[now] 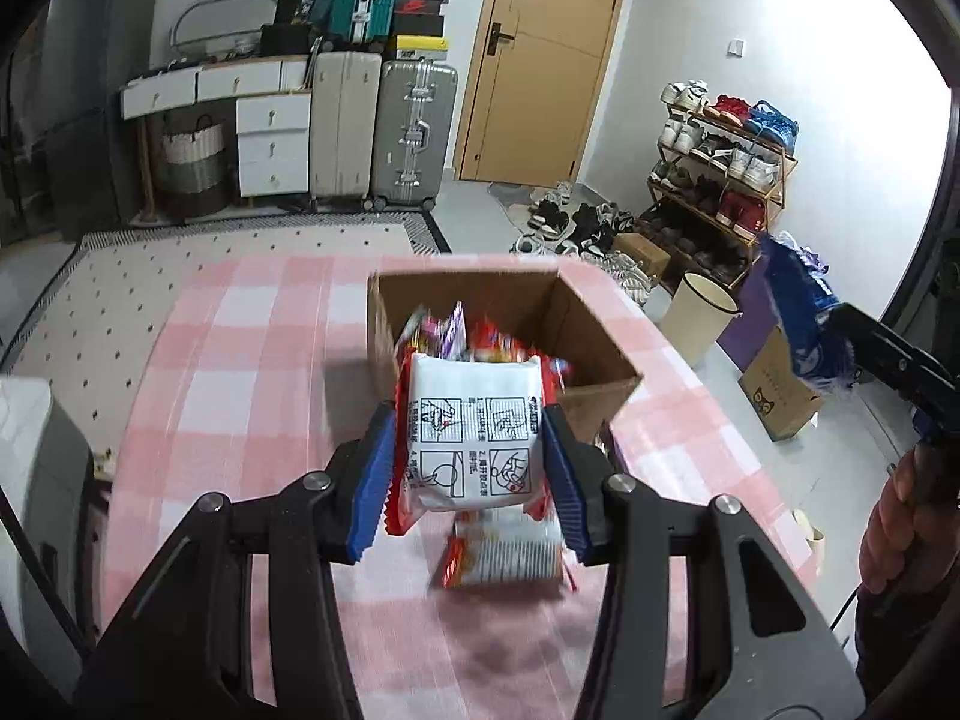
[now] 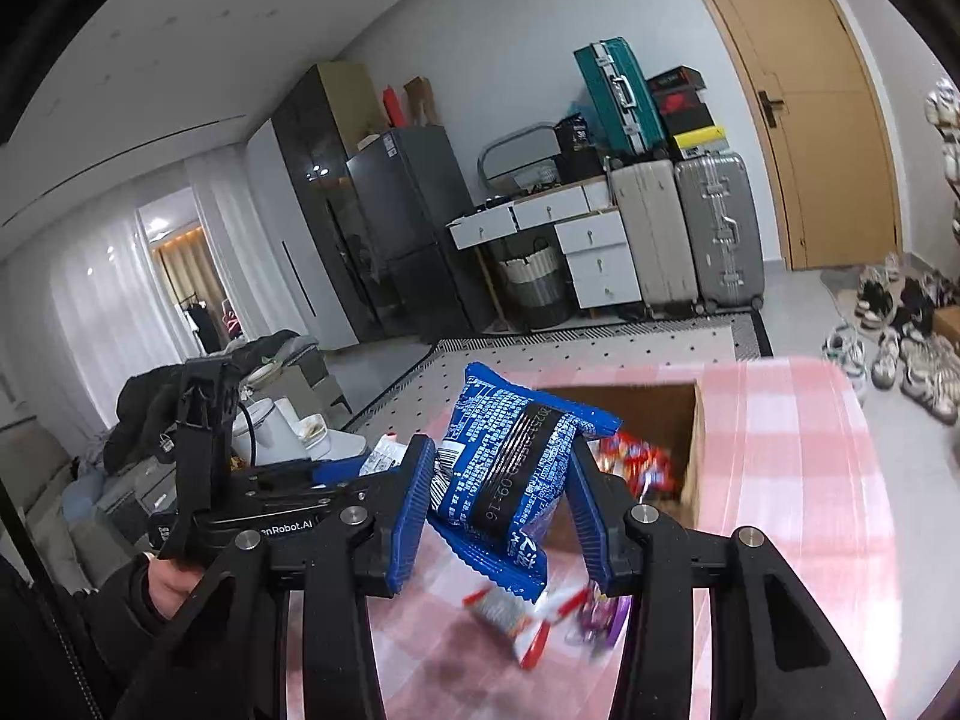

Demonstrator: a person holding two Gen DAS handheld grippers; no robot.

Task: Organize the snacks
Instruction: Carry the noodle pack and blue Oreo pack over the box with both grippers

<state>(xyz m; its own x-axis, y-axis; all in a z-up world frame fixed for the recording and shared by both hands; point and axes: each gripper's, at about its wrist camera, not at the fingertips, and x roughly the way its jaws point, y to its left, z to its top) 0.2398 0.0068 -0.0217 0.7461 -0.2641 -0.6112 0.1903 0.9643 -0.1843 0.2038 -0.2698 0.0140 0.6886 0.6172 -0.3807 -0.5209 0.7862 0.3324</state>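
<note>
The left hand-held gripper [image 1: 474, 450] is closed on a red-and-white snack packet [image 1: 474, 438] above the surface [image 1: 240, 360], just short of the cardboard box [image 1: 594, 312]. The right hand-held gripper [image 2: 501, 498] pinches a blue snack packet [image 2: 510, 474] across its middle. Both packets look light, soft and crinkly, likely slippery film, so a mid-body grip suits. The blue packet reads "09:16"; the left tool's body reads "nRobot.AI"

The left hand-held gripper [image 1: 474, 456] is clamped on a white packet [image 1: 474, 438]; at 3 o'clock, the right hand-held gripper [image 2: 501, 486] pinches a blue packet [image 2: 510, 468].
</note>
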